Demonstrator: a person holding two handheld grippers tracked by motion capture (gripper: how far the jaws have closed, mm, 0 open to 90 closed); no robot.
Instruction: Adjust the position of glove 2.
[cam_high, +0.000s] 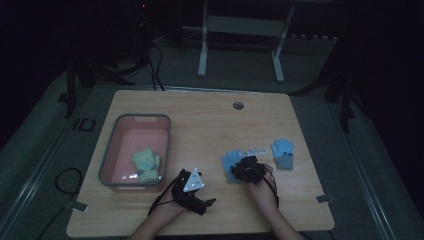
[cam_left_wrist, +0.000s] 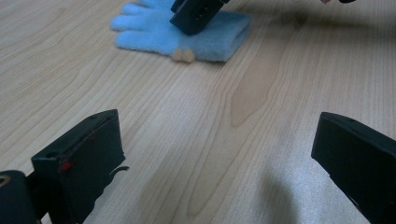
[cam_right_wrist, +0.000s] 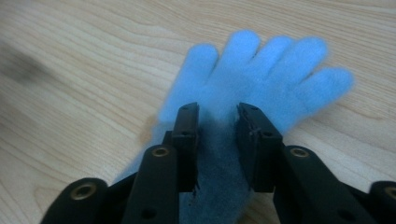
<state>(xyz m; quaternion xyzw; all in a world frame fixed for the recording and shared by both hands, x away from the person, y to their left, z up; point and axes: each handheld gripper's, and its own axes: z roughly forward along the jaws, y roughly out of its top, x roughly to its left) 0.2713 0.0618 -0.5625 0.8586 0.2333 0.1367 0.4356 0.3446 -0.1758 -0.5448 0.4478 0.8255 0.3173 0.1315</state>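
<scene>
A light blue glove (cam_high: 230, 161) lies flat on the wooden table (cam_high: 200, 120), fingers pointing away from me. My right gripper (cam_high: 246, 167) hangs right over its cuff end. In the right gripper view its jaws (cam_right_wrist: 218, 112) stand a narrow gap apart, with the glove (cam_right_wrist: 252, 74) under them and showing through the gap; the pads do not pinch it. My left gripper (cam_high: 199, 189) rests low near the table's front edge, jaws wide open (cam_left_wrist: 217, 123) with bare wood between them. It faces the same glove (cam_left_wrist: 154, 32), where a jaw of the right gripper (cam_left_wrist: 194, 14) meets the fabric.
A second blue glove (cam_high: 283, 151) lies to the right, a small white tag (cam_high: 257, 151) between the two gloves. A pink basin with a grey rim (cam_high: 102, 160) at the left holds a yellow-green glove (cam_high: 146, 165). A round hole (cam_high: 238, 105) sits near the table's far edge.
</scene>
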